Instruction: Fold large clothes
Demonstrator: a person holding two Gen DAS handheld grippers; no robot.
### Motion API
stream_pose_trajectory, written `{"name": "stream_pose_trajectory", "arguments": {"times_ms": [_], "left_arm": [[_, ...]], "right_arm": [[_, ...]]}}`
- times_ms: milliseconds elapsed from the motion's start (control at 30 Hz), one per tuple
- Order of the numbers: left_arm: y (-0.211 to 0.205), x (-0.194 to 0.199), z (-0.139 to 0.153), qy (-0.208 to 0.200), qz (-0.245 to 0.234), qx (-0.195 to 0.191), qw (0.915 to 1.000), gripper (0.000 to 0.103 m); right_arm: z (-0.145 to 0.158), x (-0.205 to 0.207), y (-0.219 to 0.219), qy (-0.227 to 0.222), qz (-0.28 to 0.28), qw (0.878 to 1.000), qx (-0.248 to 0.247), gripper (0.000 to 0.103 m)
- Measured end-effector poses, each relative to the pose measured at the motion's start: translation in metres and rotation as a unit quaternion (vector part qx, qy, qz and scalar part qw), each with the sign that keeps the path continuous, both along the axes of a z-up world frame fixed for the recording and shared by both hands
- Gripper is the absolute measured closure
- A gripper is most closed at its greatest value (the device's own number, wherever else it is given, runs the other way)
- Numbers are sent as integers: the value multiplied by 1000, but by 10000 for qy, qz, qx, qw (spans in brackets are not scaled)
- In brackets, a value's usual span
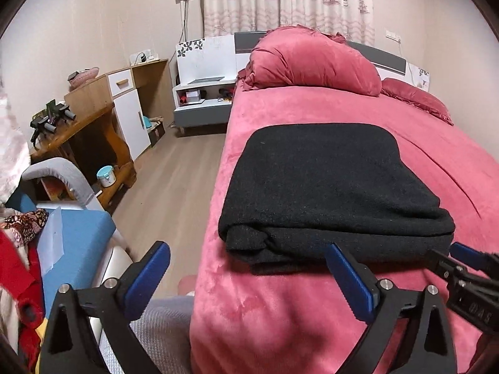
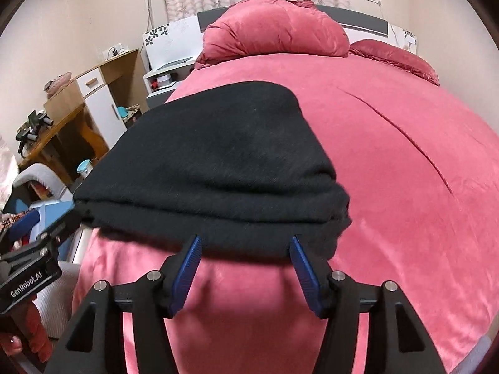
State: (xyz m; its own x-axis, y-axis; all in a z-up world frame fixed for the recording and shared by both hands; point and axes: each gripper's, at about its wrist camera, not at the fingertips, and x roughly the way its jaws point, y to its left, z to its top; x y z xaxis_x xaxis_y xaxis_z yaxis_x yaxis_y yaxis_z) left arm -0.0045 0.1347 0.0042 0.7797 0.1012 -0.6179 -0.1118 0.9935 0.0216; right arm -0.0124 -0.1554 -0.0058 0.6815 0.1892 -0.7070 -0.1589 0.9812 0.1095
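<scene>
Folded black garment (image 1: 330, 193) on pink bed (image 1: 436, 155) (near edge), left tool (image 1: 249, 268) released, right tool (image 2: 246, 249) released

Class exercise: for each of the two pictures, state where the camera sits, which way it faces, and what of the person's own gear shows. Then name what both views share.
Left wrist: sits on the left gripper, looks down along the bed edge and floor; its open fingers and the right gripper's tip show.
Right wrist: sits on the right gripper, faces the folded black garment; its fingers and the left gripper's body show.
Shared: garment, bed, red pillows, curtain, wooden desk.
</scene>
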Motion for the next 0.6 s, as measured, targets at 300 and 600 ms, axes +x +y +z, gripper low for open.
{"name": "stream_pose_trajectory", "arguments": {"times_ms": [300, 600], "left_arm": [[6, -3, 1, 64, 172, -95, 9998, 0], [2, -3, 0, 81, 160, 6, 9998, 0]], "right_arm": [[10, -17, 1, -180, 101, 9998, 42, 40], [13, -17, -1, -248, 119, 9996, 82, 40]]}}
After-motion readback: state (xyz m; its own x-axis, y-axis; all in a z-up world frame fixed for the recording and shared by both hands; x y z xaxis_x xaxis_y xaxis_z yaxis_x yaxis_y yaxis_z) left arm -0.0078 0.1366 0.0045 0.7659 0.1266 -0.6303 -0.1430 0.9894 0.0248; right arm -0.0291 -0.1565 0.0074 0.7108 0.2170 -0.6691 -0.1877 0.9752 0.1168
